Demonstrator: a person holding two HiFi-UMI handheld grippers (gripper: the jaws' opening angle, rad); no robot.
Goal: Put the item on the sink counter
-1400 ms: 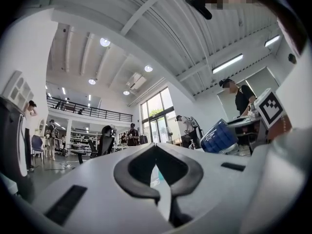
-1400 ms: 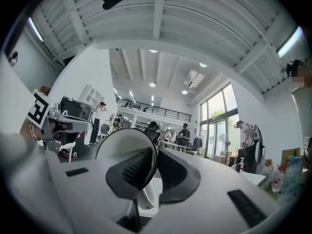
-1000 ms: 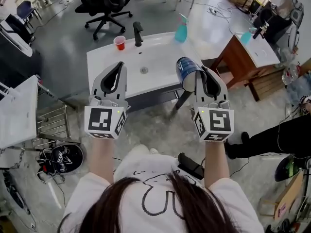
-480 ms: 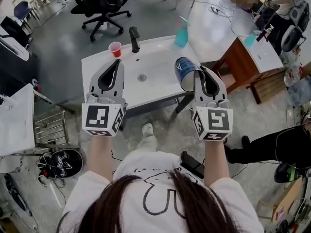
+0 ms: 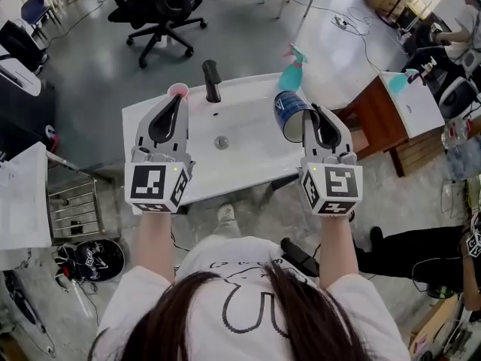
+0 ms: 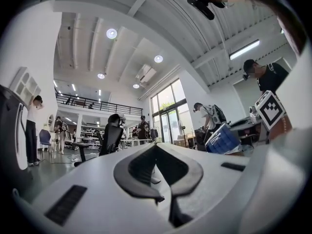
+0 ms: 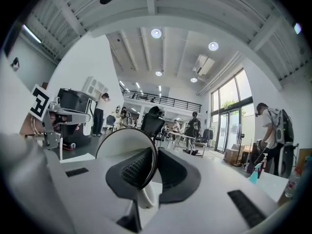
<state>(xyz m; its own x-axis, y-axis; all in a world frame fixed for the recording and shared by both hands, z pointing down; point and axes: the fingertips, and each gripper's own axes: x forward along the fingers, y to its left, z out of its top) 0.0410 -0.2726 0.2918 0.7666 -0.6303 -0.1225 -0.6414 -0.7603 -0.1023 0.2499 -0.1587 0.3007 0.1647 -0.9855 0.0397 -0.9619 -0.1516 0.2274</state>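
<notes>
Left gripper [image 5: 177,100] closed; right gripper [image 5: 312,115] clamped; both arms outstretched.

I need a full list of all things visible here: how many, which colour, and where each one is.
sink counter: 1, white, centre
faucet: 1, black, counter's back edge
red cup: 1, red, on the counter left of the faucet
spray bottle: 1, teal, counter's back right corner
blue cup: 1, blue outside, white inside, over the counter's right side
office chair: 1, black, floor behind the counter
side table: 1, brown with white top, right of the counter
metal rack: 1, grey, floor at left
left claw: 1, white with black pads, shut, empty
right claw: 1, same colours, shut on the blue cup's rim
</notes>
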